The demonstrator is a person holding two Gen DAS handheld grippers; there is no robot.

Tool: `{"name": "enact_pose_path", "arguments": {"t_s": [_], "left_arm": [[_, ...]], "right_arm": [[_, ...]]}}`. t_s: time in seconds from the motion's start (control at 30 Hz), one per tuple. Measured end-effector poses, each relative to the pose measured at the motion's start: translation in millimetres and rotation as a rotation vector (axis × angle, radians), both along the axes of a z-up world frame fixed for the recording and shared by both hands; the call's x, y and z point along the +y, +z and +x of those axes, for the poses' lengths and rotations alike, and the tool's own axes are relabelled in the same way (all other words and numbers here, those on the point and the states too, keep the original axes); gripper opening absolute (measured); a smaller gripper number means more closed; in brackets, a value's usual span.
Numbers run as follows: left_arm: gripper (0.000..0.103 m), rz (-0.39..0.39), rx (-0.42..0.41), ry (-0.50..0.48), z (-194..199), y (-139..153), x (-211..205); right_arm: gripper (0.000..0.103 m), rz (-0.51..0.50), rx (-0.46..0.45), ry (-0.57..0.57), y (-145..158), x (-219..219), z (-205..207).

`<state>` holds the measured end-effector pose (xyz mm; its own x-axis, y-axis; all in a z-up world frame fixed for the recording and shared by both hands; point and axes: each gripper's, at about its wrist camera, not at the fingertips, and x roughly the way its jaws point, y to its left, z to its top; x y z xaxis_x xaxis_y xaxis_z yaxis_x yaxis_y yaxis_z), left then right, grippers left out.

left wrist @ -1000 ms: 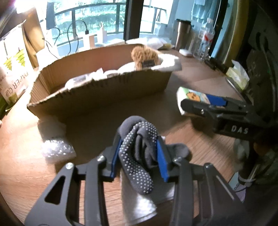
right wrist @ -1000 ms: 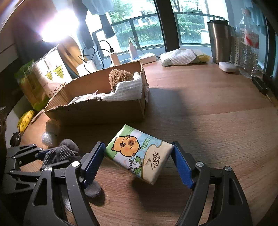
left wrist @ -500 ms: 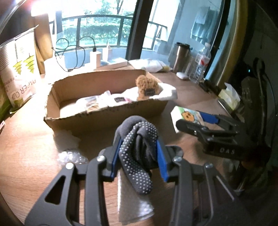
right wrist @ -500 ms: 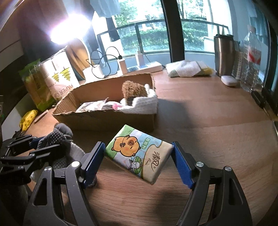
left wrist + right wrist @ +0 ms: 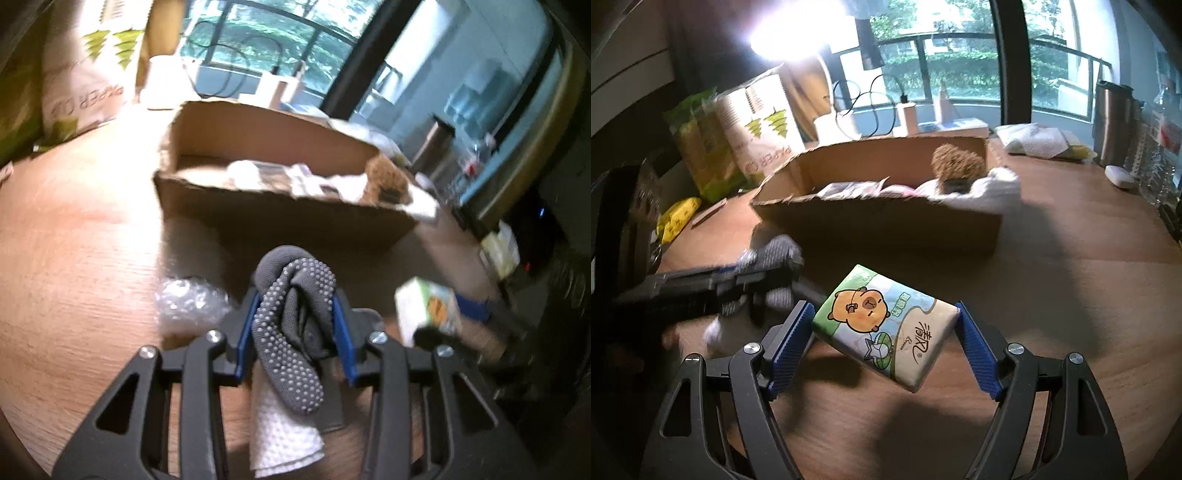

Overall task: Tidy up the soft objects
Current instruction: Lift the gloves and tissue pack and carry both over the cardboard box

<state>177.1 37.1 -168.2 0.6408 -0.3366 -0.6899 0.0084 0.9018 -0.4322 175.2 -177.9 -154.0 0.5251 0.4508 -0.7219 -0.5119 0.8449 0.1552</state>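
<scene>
My left gripper [image 5: 295, 325] is clamped on the grey sock [image 5: 295, 314], my right gripper [image 5: 886, 350] on the tissue pack [image 5: 884, 326], both lifted off the tabletop [image 5: 1071, 295] just short of the box [image 5: 879, 221]. I should clear the near wall, lower each into free space left of the plush [image 5: 956, 162], then release.

- The right gripper [image 5: 884, 343] held a tissue pack [image 5: 886, 328] tilted between its blue fingers [image 5: 790, 345], above the wooden bench [image 5: 1071, 295].
- Beyond stood a cardboard box [image 5: 879, 225] holding a brown plush toy [image 5: 956, 162] and white cloth [image 5: 993, 188].
- At left, the blurred left gripper [image 5: 753, 280] clamped a grey sock [image 5: 777, 251].
</scene>
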Motion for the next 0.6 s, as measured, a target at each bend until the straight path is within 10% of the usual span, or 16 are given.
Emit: {"name": "enact_pose_path", "arguments": {"t_s": [0.17, 0.6], "left_arm": [[0.039, -0.096, -0.009, 0.053, 0, -2, 18], [0.04, -0.062, -0.055, 0.071, -10, 8, 31]], "right_arm": [[0.08, -0.01, 0.012, 0.048, -2, 20, -9], [0.08, -0.097, 0.072, 0.178, -36, 86, -12]]}}
